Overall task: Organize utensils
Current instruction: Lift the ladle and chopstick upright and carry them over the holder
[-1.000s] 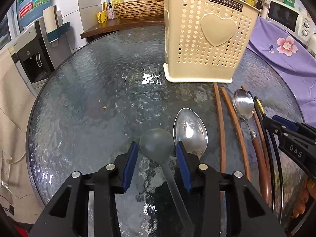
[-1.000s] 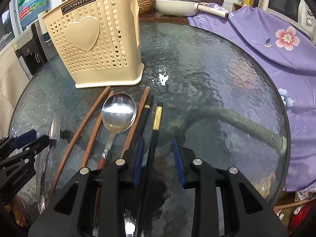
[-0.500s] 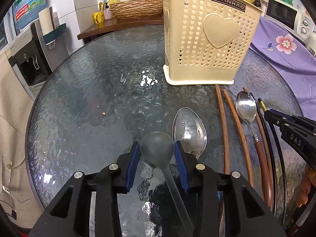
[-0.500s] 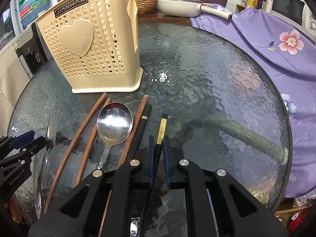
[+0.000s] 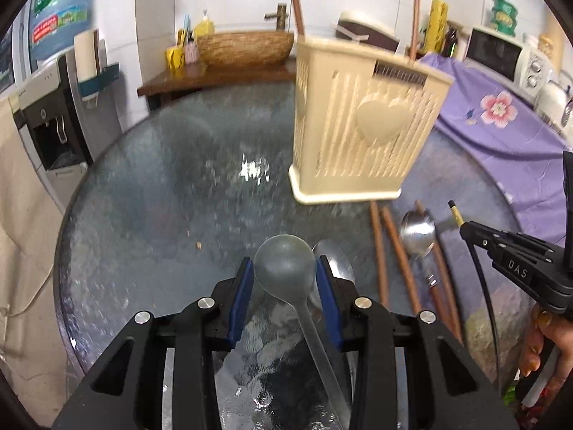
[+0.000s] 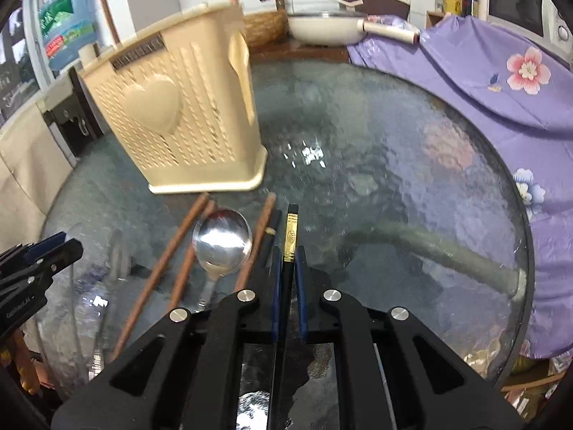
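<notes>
My left gripper (image 5: 284, 268) is shut on a clear plastic spoon (image 5: 286, 268) by its bowl and holds it above the glass table (image 5: 161, 197). A steel spoon (image 5: 335, 263) lies just to its right. My right gripper (image 6: 288, 256) is shut on a black chopstick with a gold band (image 6: 290, 233), lifted off the table; it also shows in the left wrist view (image 5: 469, 231). The cream utensil basket (image 6: 172, 122) stands at the back, with brown sticks in it. Brown chopsticks (image 6: 168, 261), a second steel spoon (image 6: 222, 240) and another black chopstick (image 6: 268, 236) lie in front of it.
A purple flowered cloth (image 6: 501, 82) covers the right side beyond the table edge. A counter with a wicker basket (image 5: 243, 48) and a pan (image 6: 322, 28) stands behind. A water dispenser (image 5: 53, 107) is at the left.
Both grippers have risen with their utensils: the left with the clear spoon, the right with the black chopstick. The views are tilted up and blurred by motion.
</notes>
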